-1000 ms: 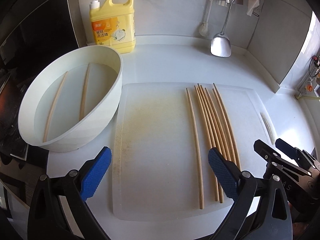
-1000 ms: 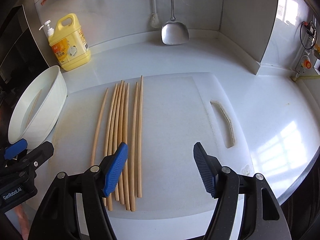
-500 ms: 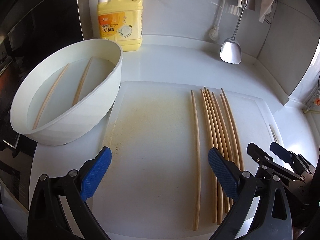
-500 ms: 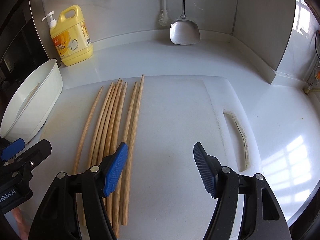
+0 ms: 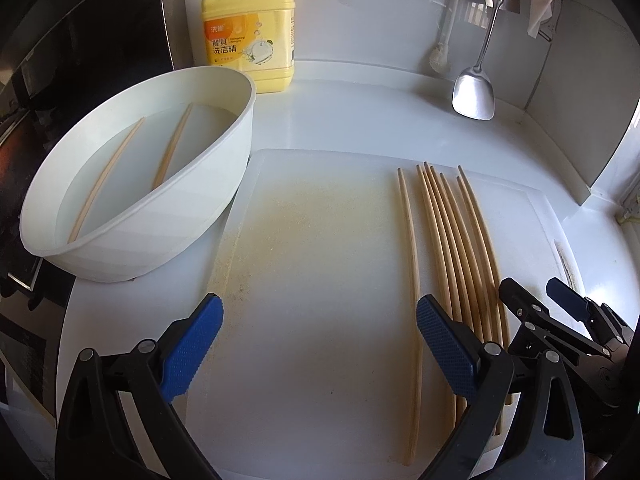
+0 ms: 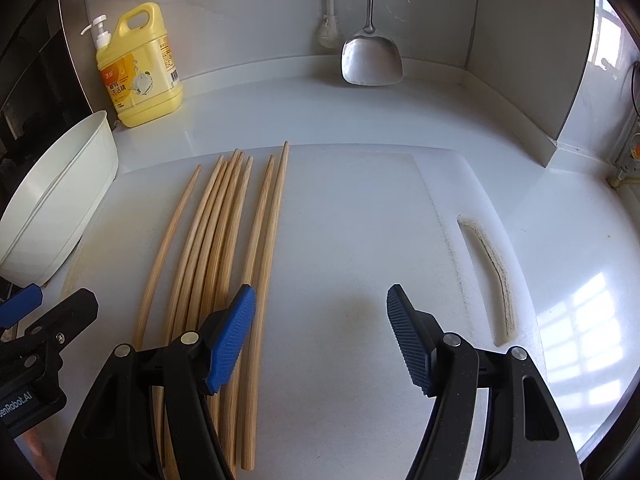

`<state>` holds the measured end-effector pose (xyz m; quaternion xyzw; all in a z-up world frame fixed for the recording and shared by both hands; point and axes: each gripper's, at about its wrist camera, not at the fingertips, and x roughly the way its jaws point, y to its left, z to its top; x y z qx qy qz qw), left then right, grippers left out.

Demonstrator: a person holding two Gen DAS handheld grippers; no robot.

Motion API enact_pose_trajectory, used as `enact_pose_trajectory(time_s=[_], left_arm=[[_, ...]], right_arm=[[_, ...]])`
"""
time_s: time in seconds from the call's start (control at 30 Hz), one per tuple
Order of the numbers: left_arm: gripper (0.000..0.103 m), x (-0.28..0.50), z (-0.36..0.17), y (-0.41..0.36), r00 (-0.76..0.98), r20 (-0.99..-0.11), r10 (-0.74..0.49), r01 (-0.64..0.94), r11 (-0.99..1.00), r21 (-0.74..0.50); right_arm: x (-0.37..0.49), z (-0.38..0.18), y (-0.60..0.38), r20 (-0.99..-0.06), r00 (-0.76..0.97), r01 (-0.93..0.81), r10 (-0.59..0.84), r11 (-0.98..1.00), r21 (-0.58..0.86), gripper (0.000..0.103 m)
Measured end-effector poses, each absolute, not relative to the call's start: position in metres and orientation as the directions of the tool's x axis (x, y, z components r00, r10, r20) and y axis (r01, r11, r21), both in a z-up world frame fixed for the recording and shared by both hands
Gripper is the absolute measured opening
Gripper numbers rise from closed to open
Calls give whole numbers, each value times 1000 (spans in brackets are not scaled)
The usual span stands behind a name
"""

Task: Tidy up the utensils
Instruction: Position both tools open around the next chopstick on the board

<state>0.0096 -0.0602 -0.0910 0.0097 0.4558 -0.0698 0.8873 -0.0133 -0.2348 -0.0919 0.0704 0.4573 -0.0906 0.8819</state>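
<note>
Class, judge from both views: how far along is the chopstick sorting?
Done: seven chopsticks lie side by side on the board. In hand: nothing; left tongs and right tongs are open and empty. Left: two chopsticks sit in the water-filled basin.

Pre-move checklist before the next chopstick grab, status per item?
1. Left gripper open and empty: ok.
2. Right gripper open and empty: ok.
3. Wooden chopsticks lying flat on the white plastic cutting board, roughly parallel: ok. One chopstick lies apart on the left of the bunch, easiest to single out.
4. Two chopsticks in the white round basin with water, reachable from the left: ok.
5. Grippers clear of each other: cannot tell; they sit close side by side.
6. Drop-off container for sorted chopsticks: not ok, none in view.
</note>
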Motion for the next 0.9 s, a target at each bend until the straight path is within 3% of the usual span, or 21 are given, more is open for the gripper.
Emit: enact_pose_trajectory(time_s=[0.9], left_arm=[[96, 22, -108, -89, 565, -818, -108, 171, 985, -12]], right_arm=[[-19, -99, -253, -809, 573, 245, -127, 969, 21, 65]])
